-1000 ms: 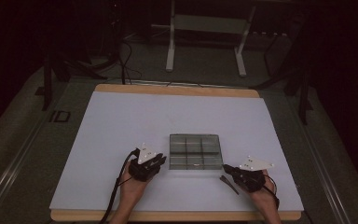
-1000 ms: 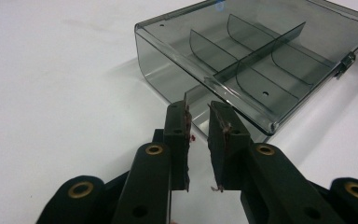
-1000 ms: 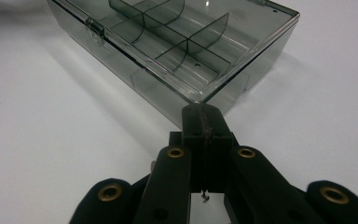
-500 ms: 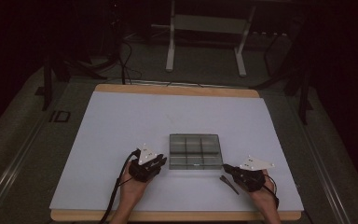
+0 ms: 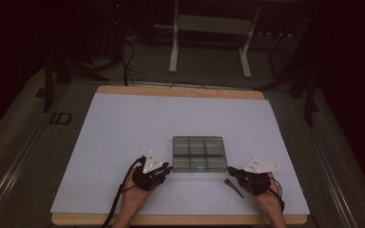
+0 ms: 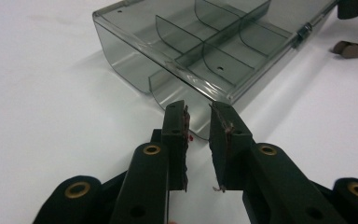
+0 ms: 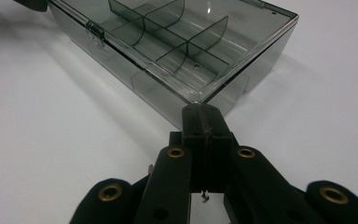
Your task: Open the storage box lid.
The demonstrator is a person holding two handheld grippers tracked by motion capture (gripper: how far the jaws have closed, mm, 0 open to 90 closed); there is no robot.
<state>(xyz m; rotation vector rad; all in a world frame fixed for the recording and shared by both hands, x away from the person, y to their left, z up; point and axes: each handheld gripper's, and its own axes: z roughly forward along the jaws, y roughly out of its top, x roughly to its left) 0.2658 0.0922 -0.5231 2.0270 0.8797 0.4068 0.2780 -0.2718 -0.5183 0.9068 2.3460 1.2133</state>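
Because our left gripper (image 6: 198,114) stands at the near left corner of the clear compartment box (image 5: 198,154) with its jaws spread a little and nothing between them, having just been opening, we judge that the gap may be too narrow to take the box's rounded front wall, and a push forward would skid the box across the white desk (image 5: 123,123) rather than seat it. Our right gripper (image 7: 201,114) has its jaws pressed together, empty, tips just at the near right corner; if it nudges there, the closed lid could shift or the latch (image 7: 92,29) could pop. A dark strip (image 5: 233,186) lies on the desk just beside the right gripper and might snag. Farther off, the box sits near the desk's front edge, right of centre.
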